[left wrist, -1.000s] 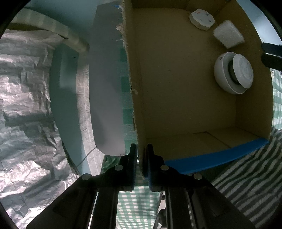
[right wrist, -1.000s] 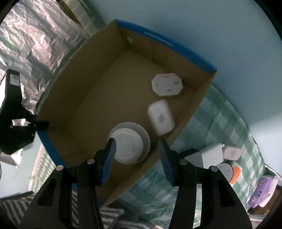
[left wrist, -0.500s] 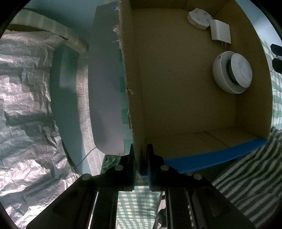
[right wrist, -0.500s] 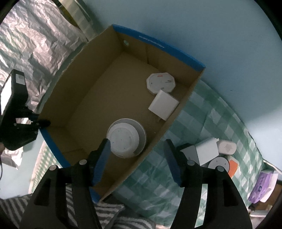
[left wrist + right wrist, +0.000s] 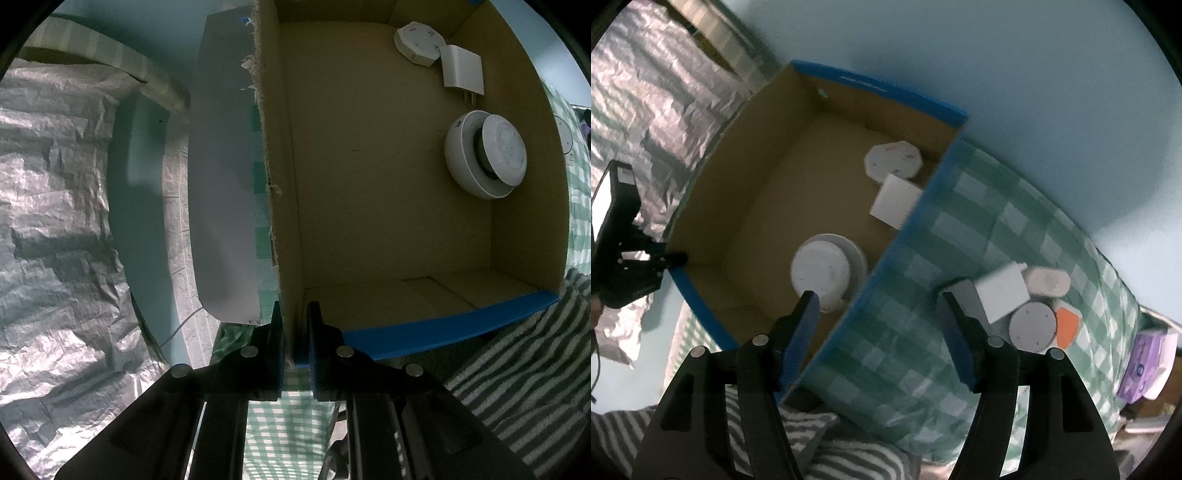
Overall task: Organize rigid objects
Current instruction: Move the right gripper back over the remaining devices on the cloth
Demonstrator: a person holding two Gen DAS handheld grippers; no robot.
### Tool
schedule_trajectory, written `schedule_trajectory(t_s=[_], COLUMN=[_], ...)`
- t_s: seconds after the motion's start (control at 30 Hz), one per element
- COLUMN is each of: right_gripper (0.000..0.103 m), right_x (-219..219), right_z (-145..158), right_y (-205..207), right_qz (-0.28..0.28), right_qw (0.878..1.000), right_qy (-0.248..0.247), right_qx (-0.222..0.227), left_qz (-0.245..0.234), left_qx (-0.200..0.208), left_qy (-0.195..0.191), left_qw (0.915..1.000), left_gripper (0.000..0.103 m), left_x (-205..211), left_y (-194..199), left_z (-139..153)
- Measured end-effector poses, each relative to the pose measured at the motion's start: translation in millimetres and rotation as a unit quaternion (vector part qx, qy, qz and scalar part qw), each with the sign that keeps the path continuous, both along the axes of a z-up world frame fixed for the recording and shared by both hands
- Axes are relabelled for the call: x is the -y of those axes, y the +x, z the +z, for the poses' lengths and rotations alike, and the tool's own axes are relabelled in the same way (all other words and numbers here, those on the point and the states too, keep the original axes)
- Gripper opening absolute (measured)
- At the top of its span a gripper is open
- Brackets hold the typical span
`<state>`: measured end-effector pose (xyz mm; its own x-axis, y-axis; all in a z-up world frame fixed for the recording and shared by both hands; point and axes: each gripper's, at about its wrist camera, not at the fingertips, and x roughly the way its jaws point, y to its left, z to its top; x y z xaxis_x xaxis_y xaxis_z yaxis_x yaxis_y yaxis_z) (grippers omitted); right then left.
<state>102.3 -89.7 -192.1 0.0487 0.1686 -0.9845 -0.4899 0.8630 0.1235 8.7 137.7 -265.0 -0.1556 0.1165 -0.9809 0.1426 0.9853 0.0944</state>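
The white square charger (image 5: 896, 200) now lies flat on the floor of the cardboard box (image 5: 746, 192), tucked against the wall at about 1 o'clock in the right wrist view and touching the white octagonal device (image 5: 892, 159) just beyond it; a second ago it was a blur in mid-fall, so the drop is done. The round white lamp-like unit (image 5: 827, 271) sits nearer, around 11 o'clock from the right gripper (image 5: 877, 314), in the same place as before. That makes three pieces stowed.

The right gripper is empty, its jaws opening with nothing between them but the box's blue rim and checked cloth below, and it has drifted off the box toward the pile at 3 o'clock: a white cube (image 5: 1003, 293), a pale rounded case (image 5: 1047, 282), a grey disc (image 5: 1032, 325) and an orange piece (image 5: 1067, 325), all crowded and touching. I judge one of these to be the next pick, likely the white cube, which sits on top.

The left gripper (image 5: 295, 339) stays pinched narrow on the box's wall at the corner, at 6 o'clock in its own view, steadying the box; from there the charger (image 5: 463, 70) shows at 1 o'clock beside the octagon (image 5: 417, 42)
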Motion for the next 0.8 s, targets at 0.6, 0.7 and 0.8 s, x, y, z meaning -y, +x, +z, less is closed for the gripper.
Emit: schedule_trajectory(t_s=[0.6,0.7,0.8], right_gripper=[0.067,0.067,0.067], right_x=[91.3,108.6,123.3], right_z=[-17.7,-27.9,-37.3], right_y=[29.7,39.0,45.9], right_qz=[-0.082,-0.096,-0.112], right_qw=[0.996,0.994,0.992], right_qy=[-0.046,-0.059,-0.056], right_qx=[-0.009,-0.012,-0.014], left_qz=[-0.007,-0.008,-0.009], left_qx=[-0.001,-0.002,-0.002], left_qy=[0.001,0.001,0.002], left_qw=[1.0000,1.0000,1.0000], left_gripper=[0.011,0.011,0.011], left_x=[2.2,2.9,3.4], left_y=[0.0,1.0,1.0], left_z=[1.4,1.2,0.7])
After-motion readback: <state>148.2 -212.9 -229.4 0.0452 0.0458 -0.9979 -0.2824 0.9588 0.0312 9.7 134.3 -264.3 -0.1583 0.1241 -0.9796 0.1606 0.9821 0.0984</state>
